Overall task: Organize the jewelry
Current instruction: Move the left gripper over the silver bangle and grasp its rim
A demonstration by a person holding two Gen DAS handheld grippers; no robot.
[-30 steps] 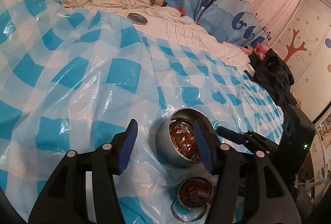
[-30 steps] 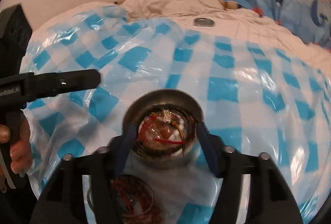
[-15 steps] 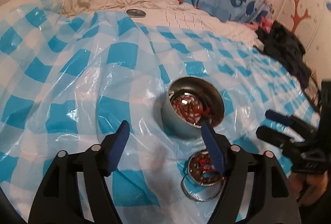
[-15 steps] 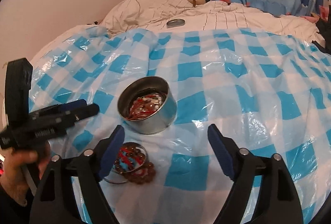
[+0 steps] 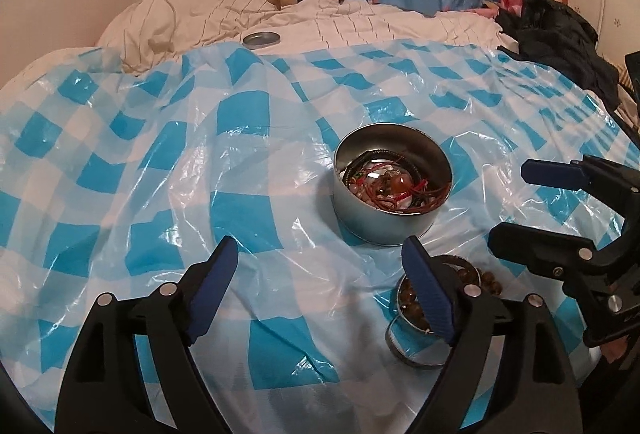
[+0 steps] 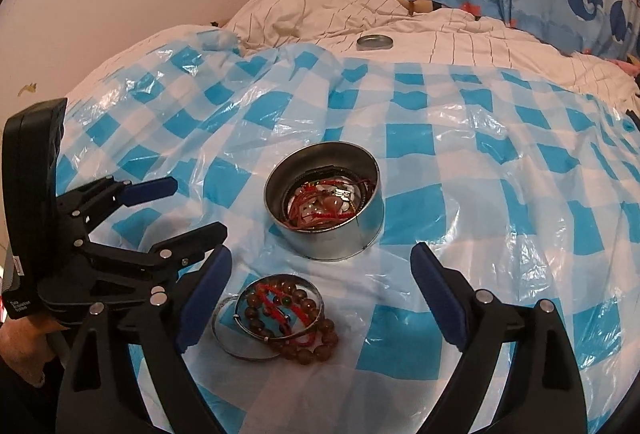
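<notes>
Jewelry: one tin (image 6: pixel 324 209) filled, perhaps three bracelets (image 6: pixel 280 318) beside; both grippers' fingers opening wide, empty.

Your bed (image 6: pixel 500 45) lies under a blue-checked plastic sheet (image 6: pixel 460 161). On the sheet stand an open tin (image 6: pixel 326 224) and loose bracelets (image 6: pixel 280 318); a lid (image 6: pixel 374 42) rests beyond.

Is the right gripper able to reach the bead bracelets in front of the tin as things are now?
Probably yes. The right gripper, its jaws opening and empty, hangs just above the bead bracelets, with nothing between; the left gripper stays off to one side.
</notes>
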